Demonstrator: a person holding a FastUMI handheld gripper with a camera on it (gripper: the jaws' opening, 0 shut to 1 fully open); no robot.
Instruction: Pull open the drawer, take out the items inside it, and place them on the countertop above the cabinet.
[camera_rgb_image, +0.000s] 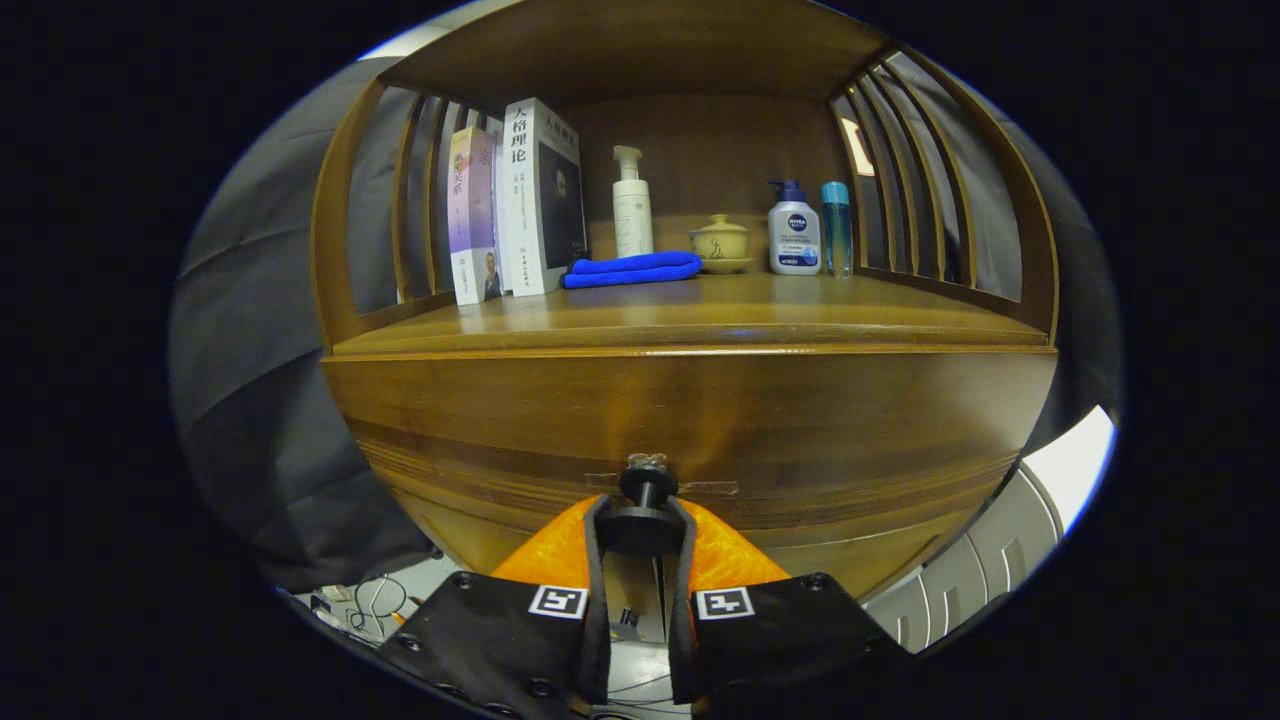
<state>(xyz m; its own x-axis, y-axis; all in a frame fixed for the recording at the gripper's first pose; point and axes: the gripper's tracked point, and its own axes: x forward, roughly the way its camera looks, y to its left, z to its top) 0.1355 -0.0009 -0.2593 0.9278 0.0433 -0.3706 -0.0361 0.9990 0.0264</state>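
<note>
the drawer knob (647, 505) sits between the fingertips of the gripper (641, 528), jaws drawn in narrow around it and, as far as this close view lets me judge, pressing on both sides. the drawer front (690, 440) looks flush with the cabinet, so the pull is not yet done and the items inside remain to be lifted out. above, the countertop (690, 320) has bare room at its front; behind stand books (520, 200), a blue towel (630, 269), a pump bottle (631, 205), a lidded cup (719, 241), a lotion bottle (794, 230) and a teal bottle (836, 226).

Two books (515, 205), blue cloth (632, 269), three bottles, and lidded cup (720, 241) share the shelf.
</note>
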